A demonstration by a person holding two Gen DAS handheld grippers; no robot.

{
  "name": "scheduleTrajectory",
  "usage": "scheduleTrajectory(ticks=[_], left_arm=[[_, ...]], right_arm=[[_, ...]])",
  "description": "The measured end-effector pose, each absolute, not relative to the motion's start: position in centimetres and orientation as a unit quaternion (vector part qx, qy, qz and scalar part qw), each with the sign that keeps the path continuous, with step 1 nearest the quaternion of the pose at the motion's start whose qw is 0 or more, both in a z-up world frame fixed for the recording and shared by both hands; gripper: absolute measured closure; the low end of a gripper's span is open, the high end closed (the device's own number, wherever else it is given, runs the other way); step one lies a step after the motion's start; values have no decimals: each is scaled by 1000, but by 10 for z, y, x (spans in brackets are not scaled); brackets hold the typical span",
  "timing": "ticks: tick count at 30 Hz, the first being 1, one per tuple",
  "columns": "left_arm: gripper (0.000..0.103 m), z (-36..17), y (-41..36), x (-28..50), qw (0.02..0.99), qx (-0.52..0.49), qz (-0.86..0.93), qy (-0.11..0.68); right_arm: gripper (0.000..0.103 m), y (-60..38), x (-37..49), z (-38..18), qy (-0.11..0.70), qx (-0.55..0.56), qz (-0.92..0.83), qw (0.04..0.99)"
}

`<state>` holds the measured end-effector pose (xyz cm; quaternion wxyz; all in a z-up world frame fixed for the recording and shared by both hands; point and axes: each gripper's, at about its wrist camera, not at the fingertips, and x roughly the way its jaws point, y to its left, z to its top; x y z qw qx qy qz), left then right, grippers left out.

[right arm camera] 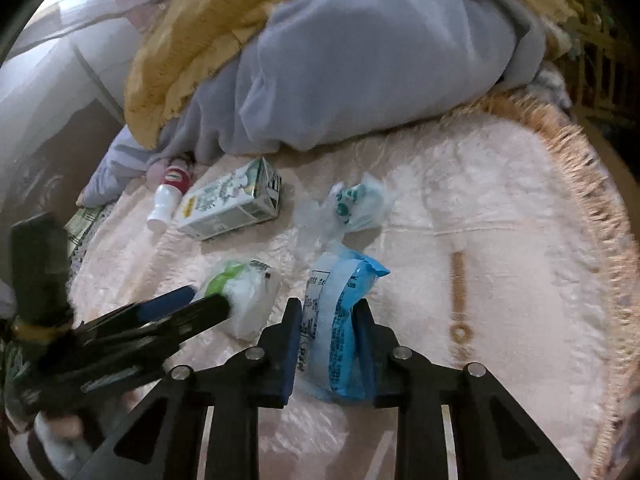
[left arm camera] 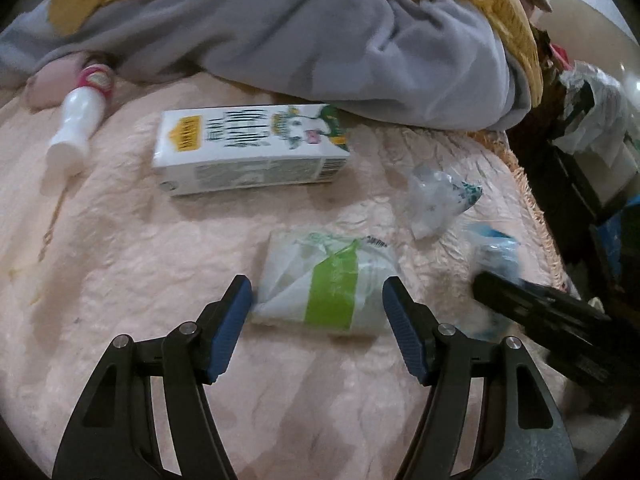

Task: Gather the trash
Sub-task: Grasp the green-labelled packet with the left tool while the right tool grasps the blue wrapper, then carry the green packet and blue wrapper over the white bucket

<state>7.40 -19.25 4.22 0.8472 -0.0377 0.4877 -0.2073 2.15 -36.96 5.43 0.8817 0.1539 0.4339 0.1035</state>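
On the pink bedspread [left arm camera: 120, 260] lies a white and green packet [left arm camera: 328, 264], and my left gripper [left arm camera: 318, 284] stands open astride it, one blue pad on each side. My right gripper [right arm camera: 328, 312] is shut on a blue and white wrapper [right arm camera: 340, 320], which stands up between its pads. In the right wrist view the left gripper [right arm camera: 208, 296] reaches in from the left onto the packet [right arm camera: 248, 292]. Farther back lie a white milk carton [left arm camera: 248, 148], a white bottle [left arm camera: 76, 128] with a red label, and a crumpled clear wrapper [left arm camera: 436, 196].
A grey blanket [left arm camera: 320, 48] under a yellow one [left arm camera: 500, 4] is heaped behind the litter. The bedspread's fringed edge [right arm camera: 592, 208] curves along the right. Dark clutter and plastic bags [left arm camera: 592, 128] stand beyond the bed's right side.
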Motion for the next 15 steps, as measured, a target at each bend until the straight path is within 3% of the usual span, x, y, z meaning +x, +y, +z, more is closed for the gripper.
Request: scheduleTrajectory(ticks=[4, 6, 7, 8, 15], left_arm=[[37, 38, -205, 76, 848, -30, -207, 487], [52, 39, -204, 73, 847, -38, -210, 487], [72, 39, -203, 70, 844, -40, -214, 490], [81, 40, -202, 68, 841, -40, -216, 494], [89, 69, -198, 22, 843, -26, -253, 474]], right_arm=[[78, -382, -4, 67, 421, 157, 112, 886], [78, -385, -16, 72, 418, 154, 114, 888], [78, -386, -22, 75, 415, 151, 114, 890], [78, -388, -28, 77, 412, 150, 112, 892], [78, -396, -74, 92, 403, 141, 100, 899]])
